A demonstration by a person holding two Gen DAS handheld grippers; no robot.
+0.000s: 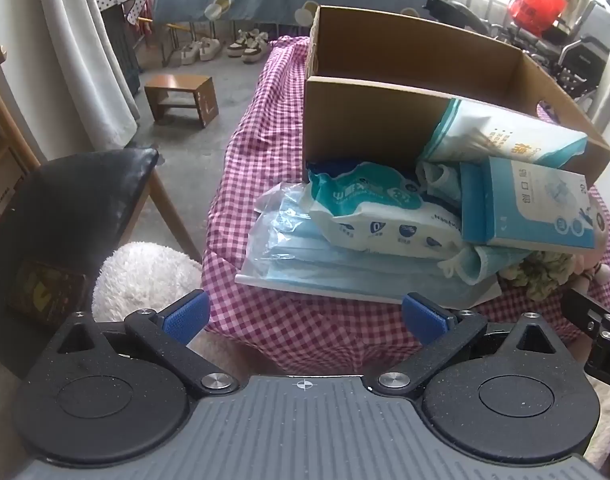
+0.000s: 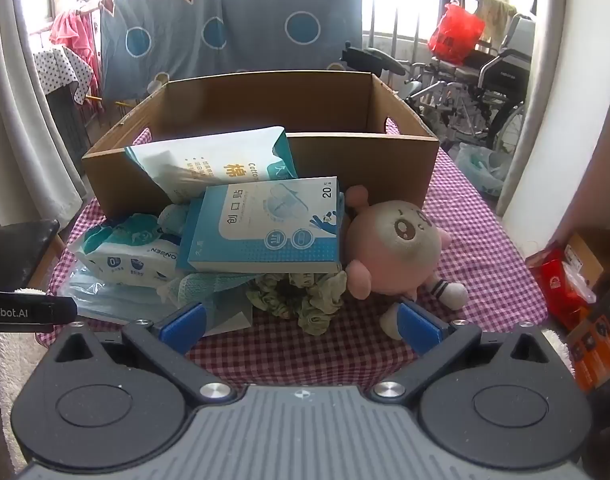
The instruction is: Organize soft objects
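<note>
One open cardboard box [image 2: 261,100] is seen upper centre on the checked worktop [image 2: 485,240], apparently empty, presumably awaiting the soft things heaped centre frame before it: one plush doll [image 2: 401,248], one blue carton [image 2: 265,228], one wipes pack [image 2: 129,256], perhaps more beneath. Each hand-held gripper, left hand-held gripper [image 1: 305,316] and right hand-held gripper [image 2: 301,320], is held fully spread, gripping nothing.

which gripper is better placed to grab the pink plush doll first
The right gripper. Its open jaws sit just in front of the pink plush doll. In the left gripper's view the doll is only a sliver at the far right edge, behind the mask pack.
</note>
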